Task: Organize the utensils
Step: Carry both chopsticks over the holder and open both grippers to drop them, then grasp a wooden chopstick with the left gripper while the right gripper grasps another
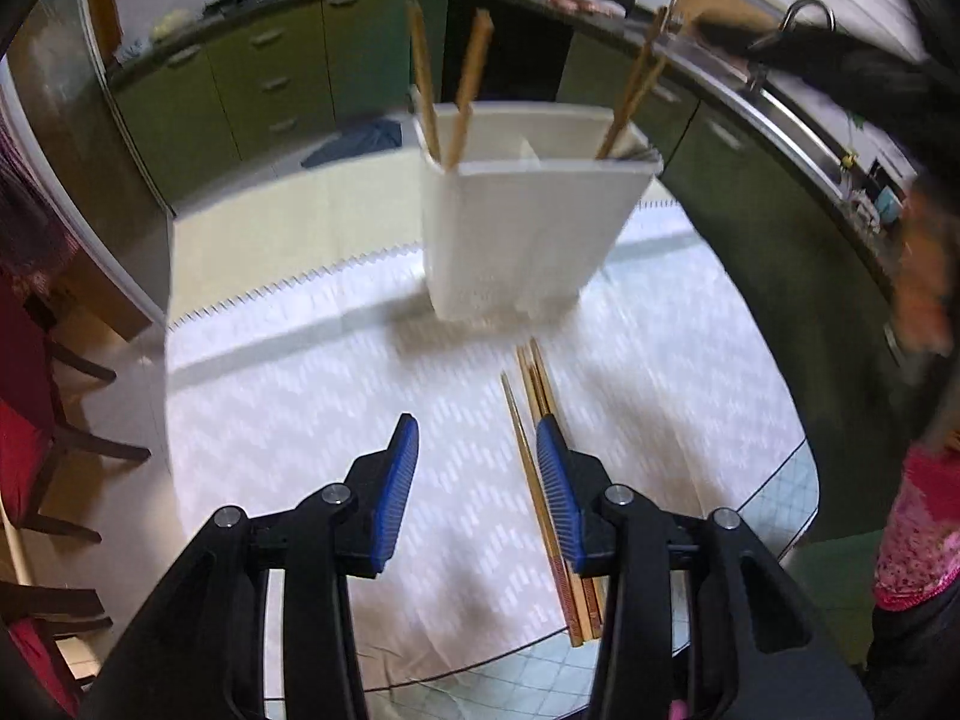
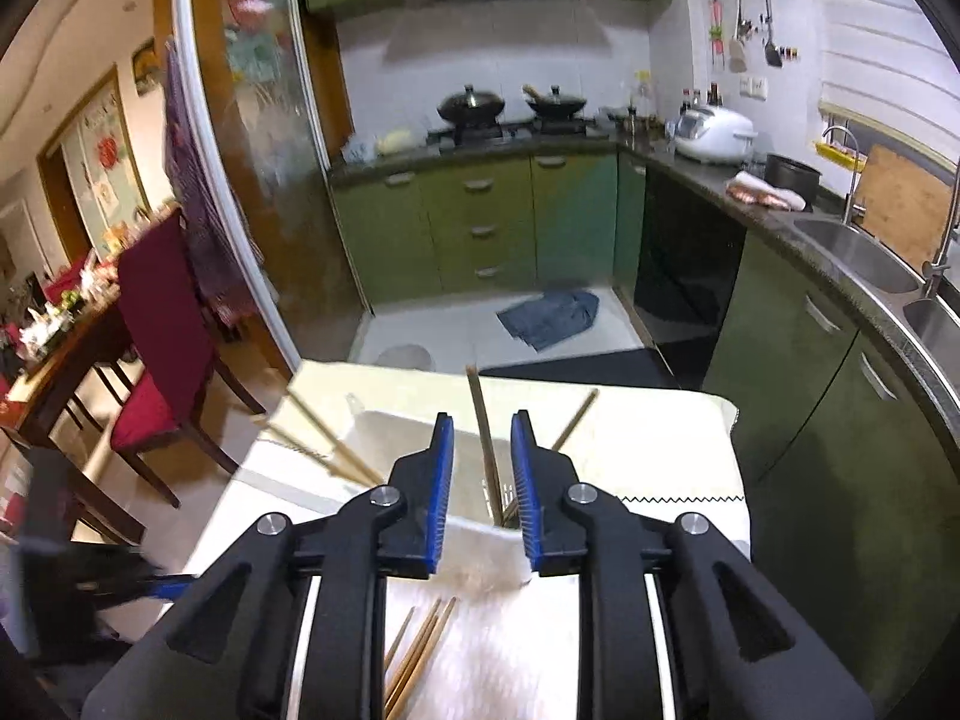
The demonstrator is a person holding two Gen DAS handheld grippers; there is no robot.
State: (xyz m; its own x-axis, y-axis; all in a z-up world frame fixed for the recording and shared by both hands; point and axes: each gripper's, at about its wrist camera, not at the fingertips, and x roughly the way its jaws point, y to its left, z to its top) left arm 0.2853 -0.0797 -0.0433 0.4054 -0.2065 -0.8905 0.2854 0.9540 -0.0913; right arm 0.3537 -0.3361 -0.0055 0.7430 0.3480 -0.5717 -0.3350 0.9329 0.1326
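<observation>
A white divided utensil holder (image 1: 516, 240) stands on the white tablecloth, with two wooden chopsticks (image 1: 447, 84) in its left part and two more (image 1: 633, 90) in its right part. Several loose chopsticks (image 1: 534, 420) lie on the cloth in front of it. My left gripper (image 1: 477, 432) is open and empty just above them, its right finger over the bundle. My right gripper (image 2: 483, 426) is open above the holder (image 2: 408, 438), with an upright chopstick (image 2: 483, 432) standing between its fingers, untouched. Loose chopsticks (image 2: 420, 654) lie below it.
The table edge (image 1: 774, 486) curves at the right, and a person in pink (image 1: 918, 528) stands beyond it. Dark chairs with red cushions (image 2: 162, 360) stand at the left. Green kitchen cabinets (image 2: 480, 228) and a sink counter (image 2: 852, 252) lie behind the table.
</observation>
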